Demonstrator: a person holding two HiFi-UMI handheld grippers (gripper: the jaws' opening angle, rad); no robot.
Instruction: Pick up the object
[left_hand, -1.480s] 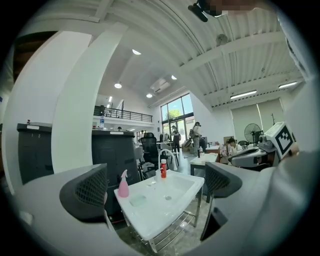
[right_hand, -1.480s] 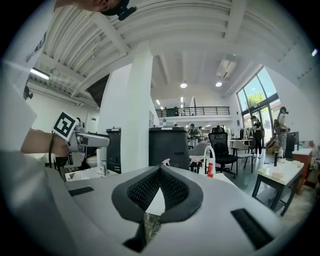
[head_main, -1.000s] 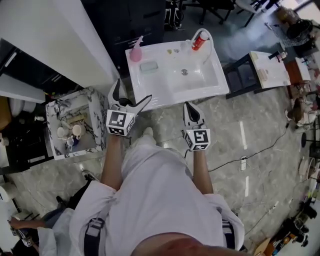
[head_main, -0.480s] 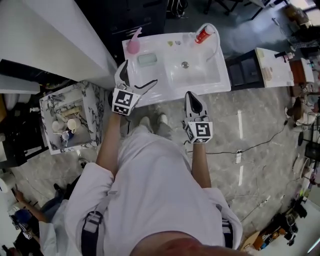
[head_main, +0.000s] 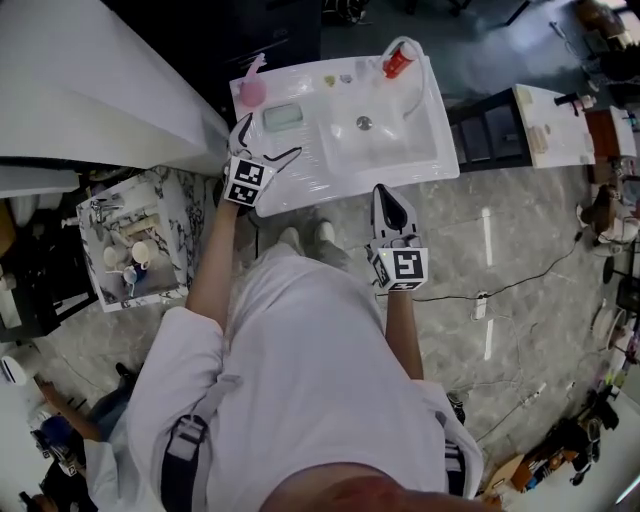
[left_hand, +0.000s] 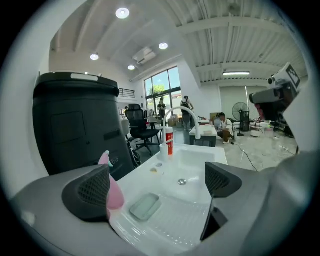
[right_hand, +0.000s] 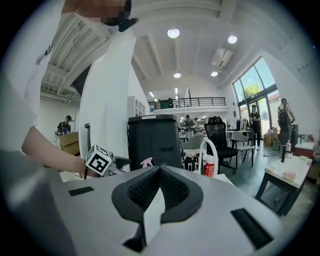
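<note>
Your object is a pale green block, rounded-rectangular, lying flat on the white sink's left ledge, just beside the pink bottle.

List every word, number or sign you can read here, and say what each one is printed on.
No text is legible in any view.
Red-and-white plastic bottle: label print too small to read.
Cubes on the left gripper and right gripper: black-and-white square patterns, no letters.
</note>
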